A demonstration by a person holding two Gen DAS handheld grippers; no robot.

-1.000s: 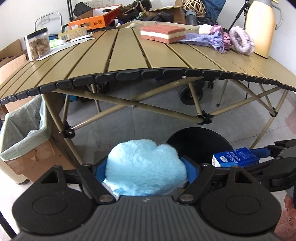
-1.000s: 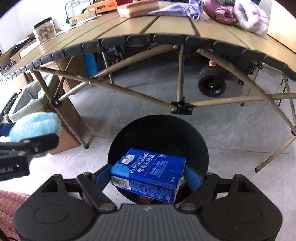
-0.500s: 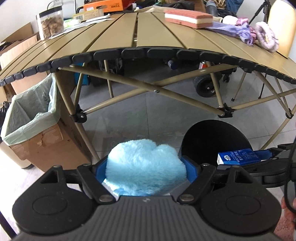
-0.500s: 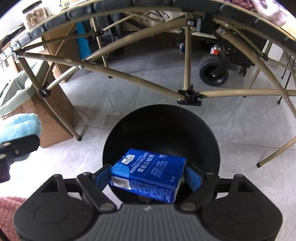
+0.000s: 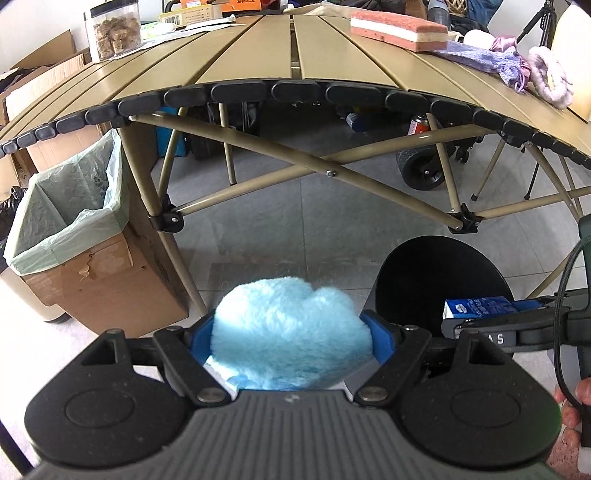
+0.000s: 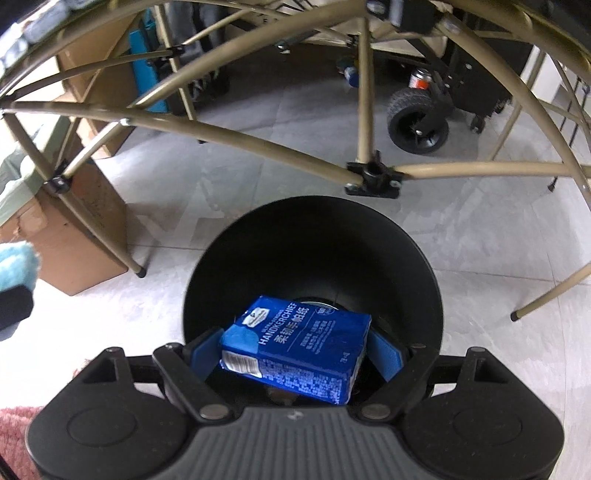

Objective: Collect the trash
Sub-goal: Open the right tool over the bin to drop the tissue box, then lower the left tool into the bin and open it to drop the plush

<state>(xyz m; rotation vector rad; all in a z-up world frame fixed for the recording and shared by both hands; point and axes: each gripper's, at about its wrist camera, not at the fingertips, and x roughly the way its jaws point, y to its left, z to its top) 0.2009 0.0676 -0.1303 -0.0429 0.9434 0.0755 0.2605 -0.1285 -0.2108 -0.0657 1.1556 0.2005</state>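
My left gripper (image 5: 291,332) is shut on a fluffy light-blue pad (image 5: 288,332) and holds it above the floor, left of a round black bin (image 5: 439,280). My right gripper (image 6: 295,350) is shut on a blue handkerchief tissue pack (image 6: 295,350) and holds it inside the mouth of the black bin (image 6: 314,251). The pack (image 5: 476,308) and the right gripper also show at the right of the left wrist view. The blue pad (image 6: 16,262) shows at the left edge of the right wrist view.
A tan slatted folding table (image 5: 295,59) with crossed legs stands just ahead, carrying a sponge (image 5: 399,29), cloths and a jar (image 5: 114,29). A cardboard box lined with a green bag (image 5: 70,229) stands at the left. A wheeled cart (image 6: 417,122) is behind the table.
Both grippers have moved down and forward toward the floor. The tissue pack has gone lower into the black bin's mouth. The blue pad stays gripped.
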